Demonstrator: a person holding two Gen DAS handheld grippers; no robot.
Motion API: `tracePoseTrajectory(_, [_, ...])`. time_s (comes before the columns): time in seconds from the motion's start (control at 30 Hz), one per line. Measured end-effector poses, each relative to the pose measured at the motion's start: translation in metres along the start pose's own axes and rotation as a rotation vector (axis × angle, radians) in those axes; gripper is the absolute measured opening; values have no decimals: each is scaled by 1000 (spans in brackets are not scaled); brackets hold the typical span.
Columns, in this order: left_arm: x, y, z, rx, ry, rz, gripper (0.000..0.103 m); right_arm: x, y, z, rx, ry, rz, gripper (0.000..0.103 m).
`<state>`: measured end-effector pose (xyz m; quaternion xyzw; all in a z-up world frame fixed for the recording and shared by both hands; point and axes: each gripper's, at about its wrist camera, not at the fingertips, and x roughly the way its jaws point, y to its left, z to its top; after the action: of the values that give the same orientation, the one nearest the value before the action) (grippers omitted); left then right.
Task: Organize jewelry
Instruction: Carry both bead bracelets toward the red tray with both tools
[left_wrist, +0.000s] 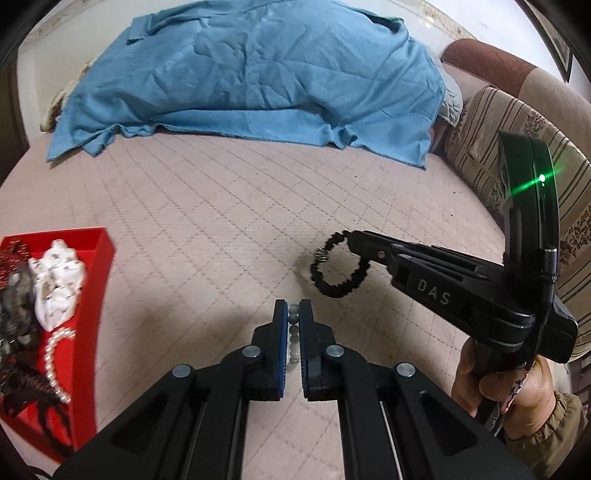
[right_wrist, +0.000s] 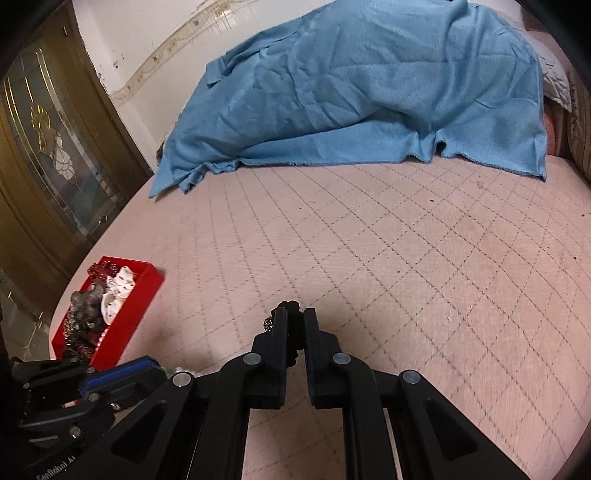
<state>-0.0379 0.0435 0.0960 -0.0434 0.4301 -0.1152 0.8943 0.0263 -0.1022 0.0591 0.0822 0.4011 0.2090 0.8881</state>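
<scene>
Nearest the left wrist camera, the left hand-held gripper (left_wrist: 293, 314) has its blue-padded fingers pressed almost together on a string of pale grey-green beads (left_wrist: 293, 332), which runs in a line down the narrow gap between the pads. To its right, the right hand-held gripper (left_wrist: 349, 236) is gripped by a hand (left_wrist: 506, 387) in an olive sleeve; its fingers are closed on a black beaded bracelet (left_wrist: 338, 267), whose loop hangs from the tips above the bed and carries a small metallic charm on its left side. White letters on that gripper's body read "DAS", and a green light glows on its mount. In the right wrist view, partly cut-off white lettering on the left gripper's body seems to read "SenRobot AI"; it is too blurred to be sure. A red tray (left_wrist: 99, 273) sits on the quilted pink mattress (left_wrist: 221, 206) to the left, holding a pearl strand (left_wrist: 55, 354), white patterned pieces and dark jewelry. A blue blanket (left_wrist: 258, 74) covers the far end.
</scene>
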Motion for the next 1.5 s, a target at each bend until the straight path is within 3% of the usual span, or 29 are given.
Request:
tracePoseTrajectory(0.3, [-41, 14, -17, -10, -37, 94, 5, -23, 19, -13, -18, -36, -38, 9])
tracePoseTrajectory(0.73, [-91, 17, -38, 58, -133, 274, 5, -61, 70, -57, -82, -62, -38, 9])
tracePoseTrajectory(1.03, [-120, 31, -48, 33, -172, 308, 5, -75, 101, -76, -93, -53, -15, 9])
tracePoseTrajectory(1.5, [-150, 68, -61, -56, -201, 330, 5, -94, 158, -71, -201, -73, -1, 9])
